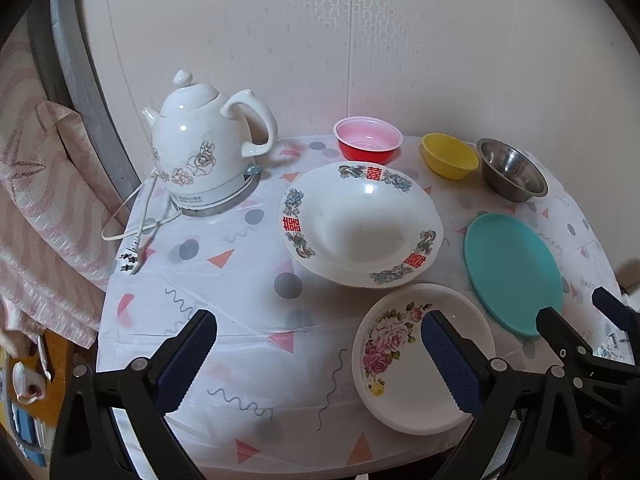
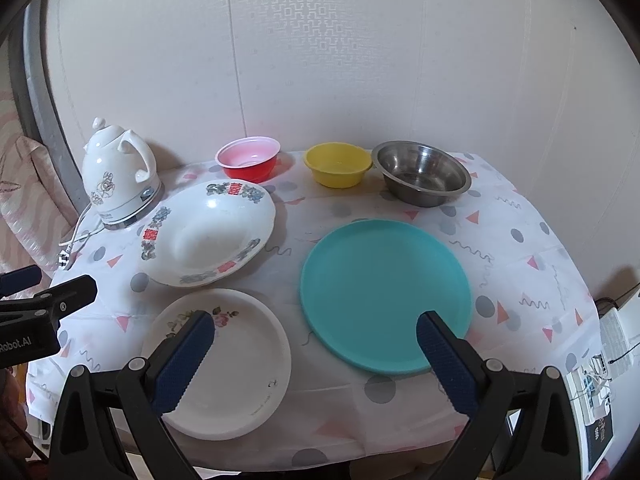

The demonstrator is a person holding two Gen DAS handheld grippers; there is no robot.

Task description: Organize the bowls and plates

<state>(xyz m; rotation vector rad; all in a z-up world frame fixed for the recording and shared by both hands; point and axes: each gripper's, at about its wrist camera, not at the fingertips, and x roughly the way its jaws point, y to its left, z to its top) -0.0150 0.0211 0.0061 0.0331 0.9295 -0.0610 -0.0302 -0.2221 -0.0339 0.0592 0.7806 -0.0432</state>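
A large white soup plate with red and blue rim decoration (image 1: 360, 224) (image 2: 210, 232) sits mid-table. In front of it lies a white plate with pink roses (image 1: 404, 380) (image 2: 240, 364). A teal plate (image 1: 514, 272) (image 2: 384, 292) lies to the right. Along the wall stand a red bowl (image 1: 368, 144) (image 2: 250, 162), a yellow bowl (image 1: 450, 156) (image 2: 338, 164) and a steel bowl (image 1: 510, 176) (image 2: 420, 178). My left gripper (image 1: 316, 340) hangs open over the front left of the table. My right gripper (image 2: 314, 340) is open above the front edge, between the rose plate and the teal plate.
A white floral electric kettle (image 1: 208, 148) (image 2: 118, 174) on its base stands at the back left, its cord and plug (image 1: 130, 260) trailing toward the left edge. A patterned plastic cloth (image 1: 240, 300) covers the table. Pink striped fabric (image 1: 36, 200) hangs on the left.
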